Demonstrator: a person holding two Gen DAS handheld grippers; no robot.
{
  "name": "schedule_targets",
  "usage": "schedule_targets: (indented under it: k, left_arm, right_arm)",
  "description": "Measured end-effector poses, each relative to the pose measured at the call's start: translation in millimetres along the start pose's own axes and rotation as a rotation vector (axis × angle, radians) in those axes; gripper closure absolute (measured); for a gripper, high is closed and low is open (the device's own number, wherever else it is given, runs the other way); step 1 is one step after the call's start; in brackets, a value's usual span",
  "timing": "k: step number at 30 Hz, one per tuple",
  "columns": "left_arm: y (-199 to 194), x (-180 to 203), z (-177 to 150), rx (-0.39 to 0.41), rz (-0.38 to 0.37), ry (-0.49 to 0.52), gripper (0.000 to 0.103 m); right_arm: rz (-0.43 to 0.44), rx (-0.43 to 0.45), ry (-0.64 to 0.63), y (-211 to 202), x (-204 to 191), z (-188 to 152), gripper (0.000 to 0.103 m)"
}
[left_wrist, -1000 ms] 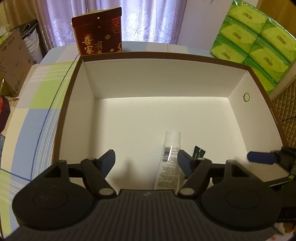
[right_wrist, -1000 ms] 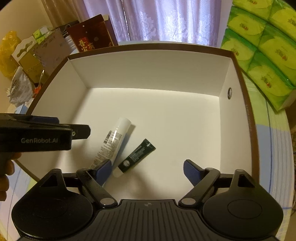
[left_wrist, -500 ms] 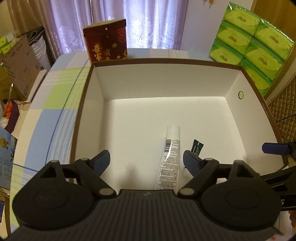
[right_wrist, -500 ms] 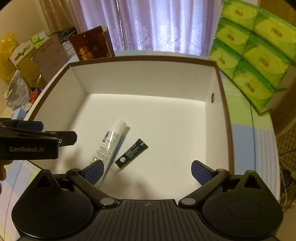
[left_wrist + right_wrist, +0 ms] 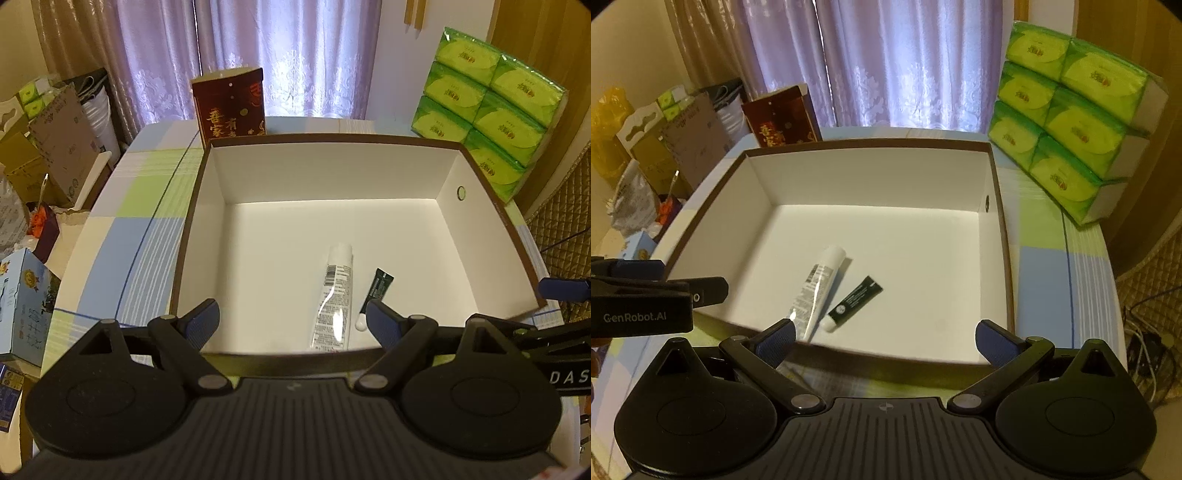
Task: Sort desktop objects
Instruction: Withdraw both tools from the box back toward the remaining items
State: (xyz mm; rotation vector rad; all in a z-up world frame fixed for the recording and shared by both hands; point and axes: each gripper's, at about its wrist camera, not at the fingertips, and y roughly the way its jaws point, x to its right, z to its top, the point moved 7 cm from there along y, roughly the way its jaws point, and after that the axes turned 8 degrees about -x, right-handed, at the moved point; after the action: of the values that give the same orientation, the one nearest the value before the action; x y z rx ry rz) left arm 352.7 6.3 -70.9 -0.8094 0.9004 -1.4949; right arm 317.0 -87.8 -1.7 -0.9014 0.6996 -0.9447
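A brown-rimmed white box (image 5: 229, 173) (image 5: 764, 184) sits on the checked tablecloth. On its floor lie a white tube (image 5: 334, 291) (image 5: 818, 286) and a small dark green tube (image 5: 378, 288) (image 5: 857, 299) with a white cap, side by side near the front wall. My left gripper (image 5: 291, 319) hangs open over the box's near rim, nothing between its fingers. My right gripper (image 5: 884, 339) is open too, above the near rim and empty. The left gripper (image 5: 646, 295) shows at the left edge of the right wrist view.
A dark red carton (image 5: 231, 107) (image 5: 783, 118) stands behind the box. Green tissue packs (image 5: 491, 110) (image 5: 1075, 122) are stacked at the back right. Cardboard boxes and bags (image 5: 48, 147) crowd the floor at left, and a blue box (image 5: 22, 302) sits by the table's left edge.
Both grippers have pulled back and up from inside the box to above its near rim. Both tubes stay where they lay. Both grippers stay open.
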Motion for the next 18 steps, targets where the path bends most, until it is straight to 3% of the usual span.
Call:
schedule_targets:
  k: [18]
  left_arm:
    - [-72.4, 16.8, -64.1, 0.082, 0.013, -0.010, 0.019]
  right_arm:
    - [0.007, 0.103, -0.024, -74.9, -5.7, -50.4, 0.002]
